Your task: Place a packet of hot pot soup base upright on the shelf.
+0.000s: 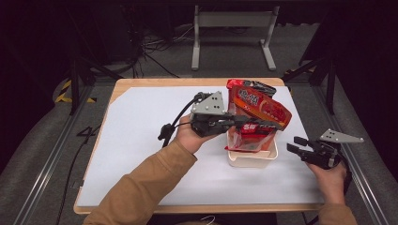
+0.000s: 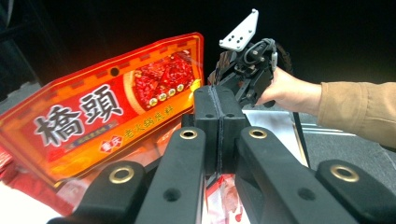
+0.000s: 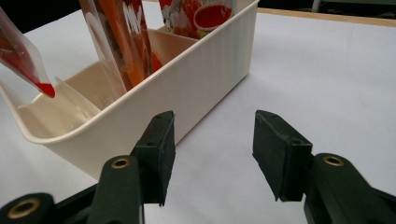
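Note:
A cream divided bin (image 1: 251,159) stands right of centre on the white sheet, with several red packets upright in it. The biggest, a red packet (image 1: 260,108) with large printed characters, leans at the bin's far end; it fills the left of the left gripper view (image 2: 93,116). My left gripper (image 1: 277,125) reaches level across the bin, shut on the top edge of a red-and-clear packet (image 1: 251,138) that hangs into the near compartment, its corner (image 3: 28,65) above the bin floor. My right gripper (image 1: 293,144) rests right of the bin (image 3: 187,79), open (image 3: 212,126) with only bare sheet between its pads.
The white sheet (image 1: 141,140) covers the wooden table, with free room left of the bin and in front of it. The table's right edge lies close behind the right hand (image 1: 331,180). A grey metal stand (image 1: 232,33) and cables sit on the floor beyond.

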### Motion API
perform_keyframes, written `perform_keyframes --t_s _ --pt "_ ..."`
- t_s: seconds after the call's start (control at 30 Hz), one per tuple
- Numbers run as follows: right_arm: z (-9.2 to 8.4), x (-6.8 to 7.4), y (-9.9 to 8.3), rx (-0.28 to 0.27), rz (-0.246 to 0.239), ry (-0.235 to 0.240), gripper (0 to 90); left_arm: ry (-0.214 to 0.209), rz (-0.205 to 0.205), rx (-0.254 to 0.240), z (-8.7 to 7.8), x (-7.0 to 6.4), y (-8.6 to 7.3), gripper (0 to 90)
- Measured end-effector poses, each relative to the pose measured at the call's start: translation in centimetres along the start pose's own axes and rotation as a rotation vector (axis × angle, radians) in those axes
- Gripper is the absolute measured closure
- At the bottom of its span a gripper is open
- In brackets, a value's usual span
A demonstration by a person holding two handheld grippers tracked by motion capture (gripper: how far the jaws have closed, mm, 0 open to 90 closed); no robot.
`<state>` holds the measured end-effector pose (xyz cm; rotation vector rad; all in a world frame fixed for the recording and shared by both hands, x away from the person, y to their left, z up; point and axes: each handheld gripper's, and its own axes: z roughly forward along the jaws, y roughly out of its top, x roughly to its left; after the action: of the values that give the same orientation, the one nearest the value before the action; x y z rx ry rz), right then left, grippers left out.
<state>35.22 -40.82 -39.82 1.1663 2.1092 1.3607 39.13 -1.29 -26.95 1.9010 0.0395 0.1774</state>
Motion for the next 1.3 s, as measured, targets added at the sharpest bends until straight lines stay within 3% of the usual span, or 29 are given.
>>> perform_keyframes --t_s 0.57,1.3 --pt "0.0 0.0 0.0 0.003 -0.008 -0.004 48.7 -0.011 -0.012 0.000 2.8 0.1 -1.3 90.0" --pt "0.2 0.1 0.1 0.005 -0.018 -0.003 48.7 -0.003 -0.061 0.005 4.2 0.7 -3.6 90.0"
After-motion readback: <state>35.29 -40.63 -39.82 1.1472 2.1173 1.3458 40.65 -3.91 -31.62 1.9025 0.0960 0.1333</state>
